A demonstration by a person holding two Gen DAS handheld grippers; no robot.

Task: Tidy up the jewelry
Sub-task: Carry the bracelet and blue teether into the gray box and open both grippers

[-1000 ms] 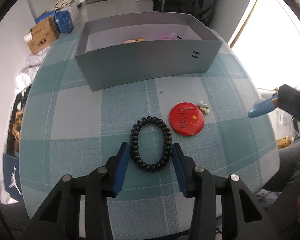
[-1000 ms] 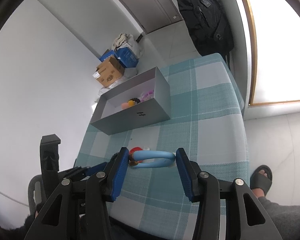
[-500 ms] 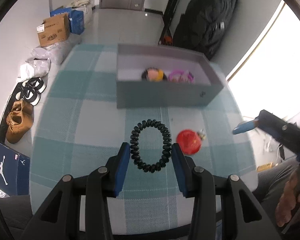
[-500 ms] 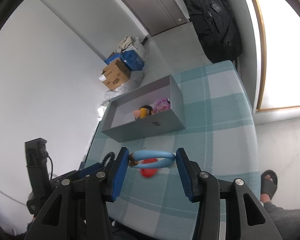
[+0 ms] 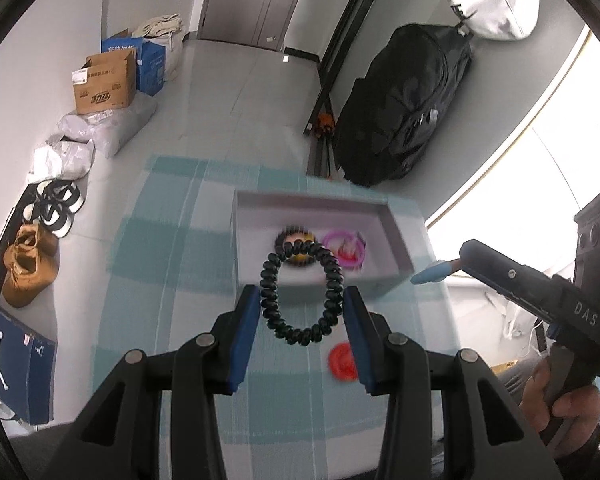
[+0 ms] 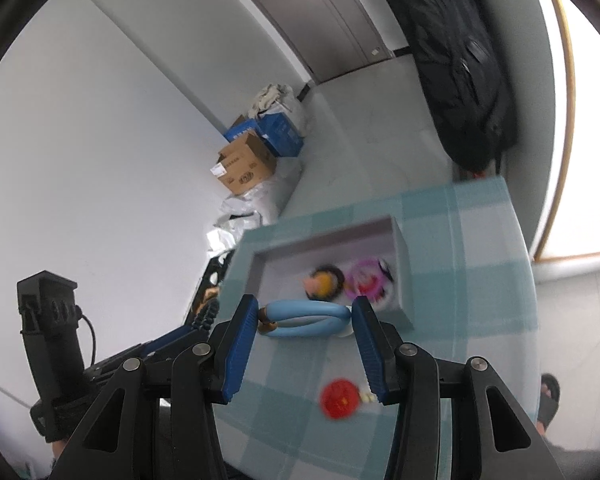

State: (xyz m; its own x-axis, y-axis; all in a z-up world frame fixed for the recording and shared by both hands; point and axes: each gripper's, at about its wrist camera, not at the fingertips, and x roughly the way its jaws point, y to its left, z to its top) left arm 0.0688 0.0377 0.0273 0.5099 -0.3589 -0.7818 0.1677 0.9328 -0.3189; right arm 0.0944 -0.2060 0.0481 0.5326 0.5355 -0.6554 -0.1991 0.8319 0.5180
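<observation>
Both grippers have risen well above the teal-and-white checked tablecloth (image 5: 168, 264) since a moment ago, and the open grey rectangular box (image 5: 396, 236) now sits farther below them. The left gripper (image 5: 302, 322) pinches a black spiral coil hair tie (image 5: 300, 288) between its blue pads, which are spread only as wide as the loop. The right gripper (image 6: 306, 318) clamps a light blue ring-shaped band (image 6: 304, 318) the same way, pads against its ends. A round red badge (image 6: 338, 398) lies on the cloth beneath. Inside the box lie a pink ring (image 5: 346, 248) and a blurred yellow-and-black item (image 6: 324, 282).
</observation>
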